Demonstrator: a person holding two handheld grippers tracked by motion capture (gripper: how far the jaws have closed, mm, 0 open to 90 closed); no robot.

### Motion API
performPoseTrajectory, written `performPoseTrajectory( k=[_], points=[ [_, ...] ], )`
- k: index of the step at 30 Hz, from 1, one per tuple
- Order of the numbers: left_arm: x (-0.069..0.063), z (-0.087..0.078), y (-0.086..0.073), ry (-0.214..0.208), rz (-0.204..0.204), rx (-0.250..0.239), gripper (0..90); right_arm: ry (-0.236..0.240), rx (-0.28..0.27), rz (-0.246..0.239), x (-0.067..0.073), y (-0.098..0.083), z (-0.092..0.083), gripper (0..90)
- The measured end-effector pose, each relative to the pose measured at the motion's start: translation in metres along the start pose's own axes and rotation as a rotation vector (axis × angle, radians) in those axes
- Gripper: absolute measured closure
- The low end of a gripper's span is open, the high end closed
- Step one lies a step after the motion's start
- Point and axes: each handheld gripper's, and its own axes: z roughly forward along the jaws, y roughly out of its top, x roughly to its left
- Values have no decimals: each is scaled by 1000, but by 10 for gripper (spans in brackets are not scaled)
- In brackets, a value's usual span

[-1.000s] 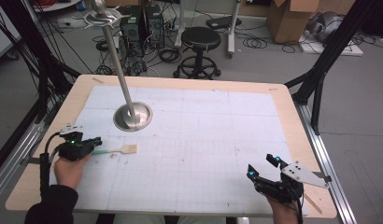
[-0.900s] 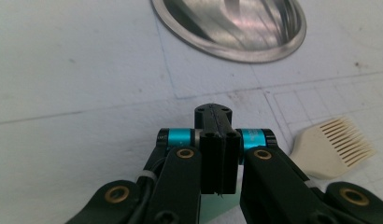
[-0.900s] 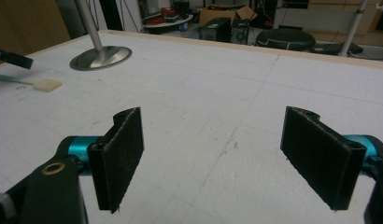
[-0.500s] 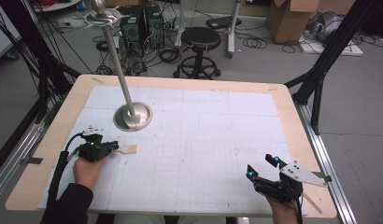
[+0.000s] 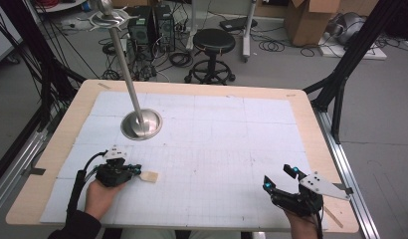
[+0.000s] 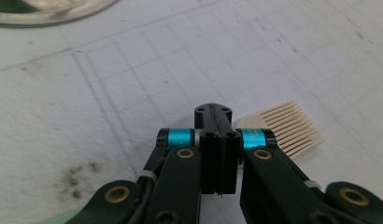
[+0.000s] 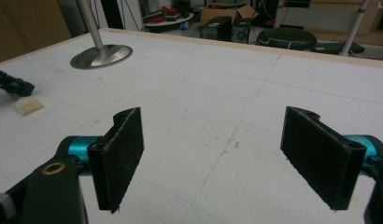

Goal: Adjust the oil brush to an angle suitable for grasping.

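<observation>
high view: the left hand-held gripper (image 5: 135, 171) lies low at the front left of the counter (image 5: 202, 89), held by a hand (image 5: 100, 196) whose sleeve is cut off by the bottom edge. just past its tip a pale comb (image 5: 149, 176) lies flat on the white sheet; whether the tips touch the comb's handle is too small to tell here. a steel stand (image 5: 141, 123) has its round base behind the left gripper, and its pole leans up toward the top edge. the right hand-held gripper (image 5: 278, 178) sits at the front right with its jaws spread wide and nothing between them; the hand behind it is mostly cut off. a stool (image 5: 213, 42) and cables stand on the floor beyond the counter.

left gripper view: the jaws are pressed together, no gap showing. the comb (image 6: 285, 127) pokes out to the right from behind them, teeth fanned; its handle end is hidden by the jaws, so i cannot tell whether they pinch it or only cover it. the stand's base (image 6: 45, 9) is cut off at the top left.

right gripper view: both jaws stand far apart over bare sheet. far left, the comb (image 7: 29, 106) lies beside the dark tip of the other gripper (image 7: 12, 86), blurred and partly out of frame. the stand (image 7: 101, 55) rises behind.
</observation>
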Motion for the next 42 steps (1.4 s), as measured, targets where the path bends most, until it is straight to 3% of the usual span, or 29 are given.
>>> performPoseTrajectory(
  k=[5,9,15,16,17,18,19,23,27,29,31,33,39,42],
  points=[
    [-17,-5,-8,-41,45,14,896,0,-1,2,0,0,0,201],
    [-21,-9,-11,-57,55,19,896,-4,-1,4,0,0,-1,201],
    [-24,-17,-22,-91,28,6,896,-5,-1,9,0,0,-1,201],
    [-22,-25,-22,-88,4,-36,895,-6,-4,6,0,0,-1,201],
    [-22,-25,-22,-88,4,-36,896,-6,-3,10,0,0,-2,201],
    [-18,-32,-21,-80,-15,-69,896,-6,-3,10,0,0,-2,201],
    [-11,-42,-20,-65,-42,-113,896,-7,-6,10,0,0,-2,201],
    [16,-78,-34,13,-129,-195,896,-10,-13,18,-2,-1,-4,201],
    [38,-103,-58,63,-219,-207,896,-10,-5,19,-3,-1,-2,201],
    [41,-108,-65,91,-235,-193,896,-7,2,17,-1,-1,0,201],
    [45,-108,-68,126,-234,-163,896,-4,6,12,0,-1,2,202],
    [48,-101,-67,128,-239,-139,896,-2,9,8,0,-1,3,203],
    [43,-71,-53,159,-172,-46,896,-5,7,18,-1,-1,2,202],
    [44,-57,-46,167,-175,-35,896,-10,5,22,-2,-2,1,202]
  ],
)
